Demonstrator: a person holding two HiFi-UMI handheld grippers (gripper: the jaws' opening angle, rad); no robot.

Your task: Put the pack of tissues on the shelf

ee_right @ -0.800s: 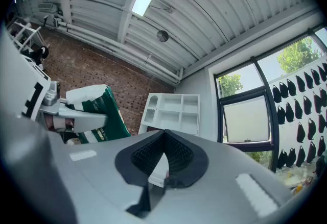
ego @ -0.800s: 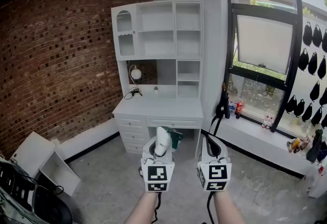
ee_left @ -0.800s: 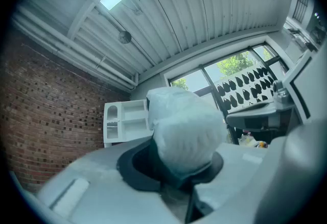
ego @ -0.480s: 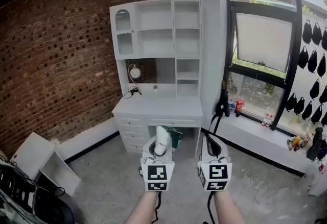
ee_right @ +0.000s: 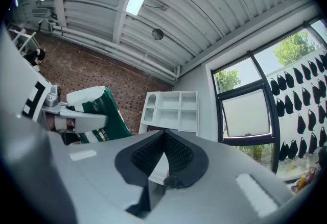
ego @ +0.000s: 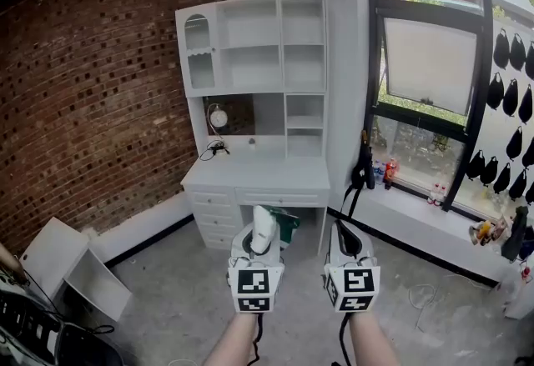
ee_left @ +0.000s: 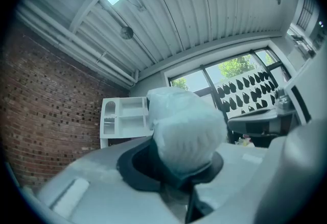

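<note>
My left gripper (ego: pixel 257 241) is shut on the pack of tissues (ego: pixel 265 228), a white and green plastic-wrapped pack that stands up out of its jaws. In the left gripper view the pack (ee_left: pixel 186 131) fills the space between the jaws. The right gripper view shows the pack (ee_right: pixel 99 113) at the left, held upright. My right gripper (ego: pixel 346 235) hovers beside it, shut with nothing in it (ee_right: pixel 164 162). The white shelf unit (ego: pixel 254 47) stands ahead on a white desk (ego: pixel 254 177) against the wall, its compartments mostly bare. Both grippers are well short of it, above the floor.
A brick wall (ego: pixel 92 89) runs along the left. White panels (ego: pixel 71 268) lie on the floor at the left, beside dark equipment (ego: pixel 42 339). A window (ego: pixel 434 72) with a low sill holding bottles (ego: pixel 388 177) is at the right. A lamp (ego: pixel 219 118) sits on the desk.
The shelf unit has drifted slightly left and up in the head view. Both grippers keep their places and the pack stays held.
</note>
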